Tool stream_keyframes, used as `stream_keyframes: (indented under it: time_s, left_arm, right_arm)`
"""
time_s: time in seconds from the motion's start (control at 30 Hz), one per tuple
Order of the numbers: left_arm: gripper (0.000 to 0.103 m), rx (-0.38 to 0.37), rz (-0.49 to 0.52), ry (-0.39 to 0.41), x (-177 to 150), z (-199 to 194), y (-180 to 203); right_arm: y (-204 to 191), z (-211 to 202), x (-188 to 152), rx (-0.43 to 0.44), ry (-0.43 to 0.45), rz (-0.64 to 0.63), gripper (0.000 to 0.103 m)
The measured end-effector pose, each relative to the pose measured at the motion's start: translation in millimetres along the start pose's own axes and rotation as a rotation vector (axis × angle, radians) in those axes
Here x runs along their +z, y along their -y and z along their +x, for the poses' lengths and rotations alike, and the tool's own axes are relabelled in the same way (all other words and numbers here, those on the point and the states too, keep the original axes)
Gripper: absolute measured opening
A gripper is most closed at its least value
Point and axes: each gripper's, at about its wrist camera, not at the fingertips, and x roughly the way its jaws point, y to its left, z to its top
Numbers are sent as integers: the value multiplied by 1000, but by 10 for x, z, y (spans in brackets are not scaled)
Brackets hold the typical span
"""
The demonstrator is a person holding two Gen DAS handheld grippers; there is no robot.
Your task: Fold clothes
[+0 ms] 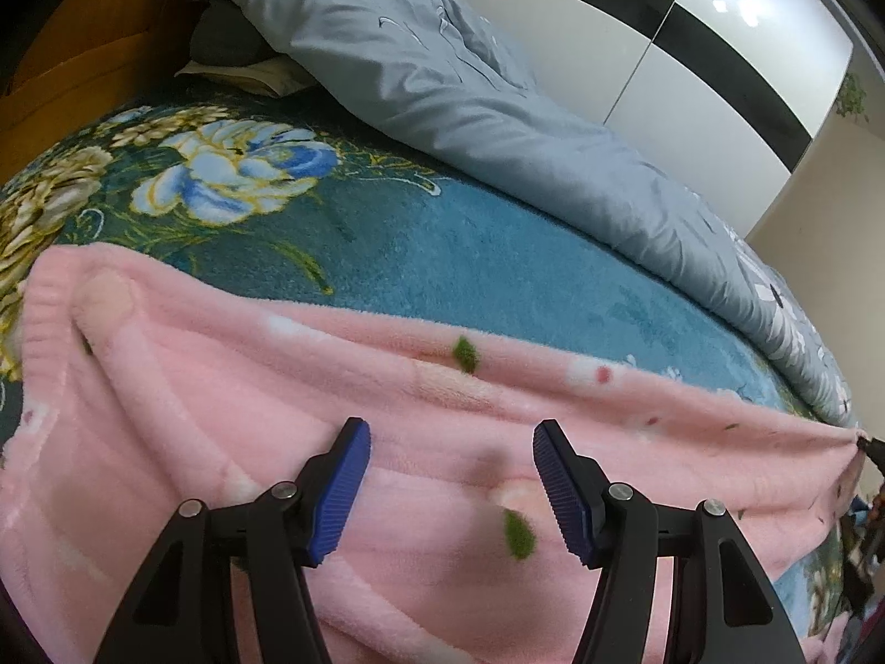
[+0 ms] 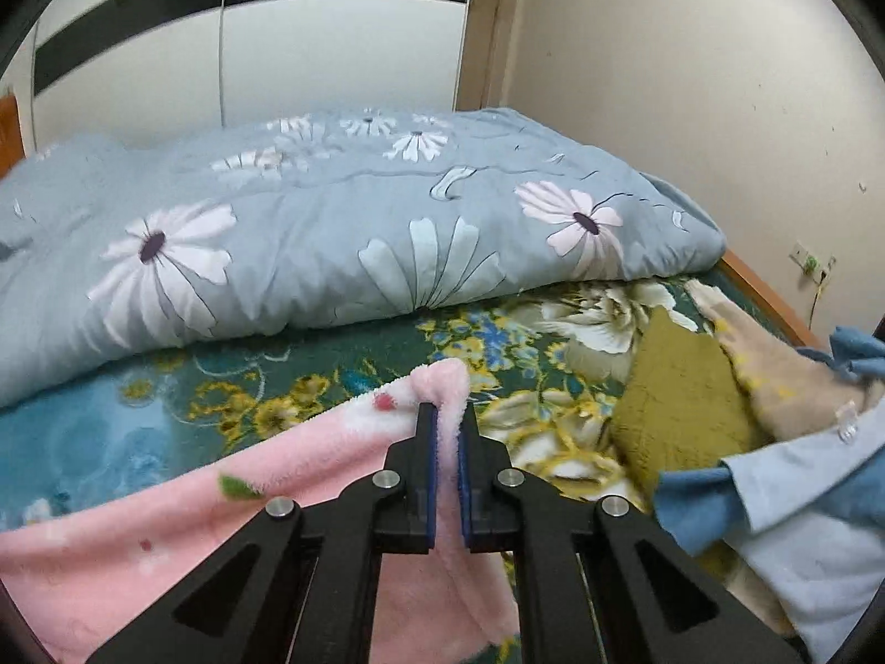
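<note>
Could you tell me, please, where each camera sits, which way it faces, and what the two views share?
Left wrist: on the left gripper, looking down along its open fingers at the pink garment spread on the bed; the quilt and wardrobe lie beyond.
Right wrist: on the right gripper, shut on a pink garment corner, facing the quilt, with a clothes pile at right.
Shared: garment, bed, quilt, wardrobe; the left view shows the right gripper's tip at the garment's far corner.
</note>
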Motion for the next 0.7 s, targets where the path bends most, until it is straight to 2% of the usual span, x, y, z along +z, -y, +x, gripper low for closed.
stream_keyframes:
  time_s: [0.23, 0.27, 0.33, 0.37, 0.4, 0.53, 0.7]
  left_arm:
    - [65, 9, 10, -7, -17, 19, 10]
    - [65, 10, 12, -8, -18, 21, 13]
    - [65, 11, 15, -10, -17, 24, 16]
    - [65, 10, 15, -10, -17, 23, 15]
    - [65, 9, 12, -10, -17, 23, 15]
    - [65, -2, -2, -13, -17, 23, 4]
    - [65, -7, -4, -16, -10, 21, -1]
  right_arm:
    - [-143, 354, -106, -25, -46, 12, 7]
    - [-133, 345, -97, -15, -45, 15, 10]
    - [-68, 279, -80, -9, -34, 23, 26]
    - [-15, 219, -72, -13, -26, 30, 40]
    - [56, 176, -88, -14, -31, 49, 42]
    - [388, 44, -209, -9, -82, 150, 42]
    - [708, 88, -641, 108, -259, 387, 42]
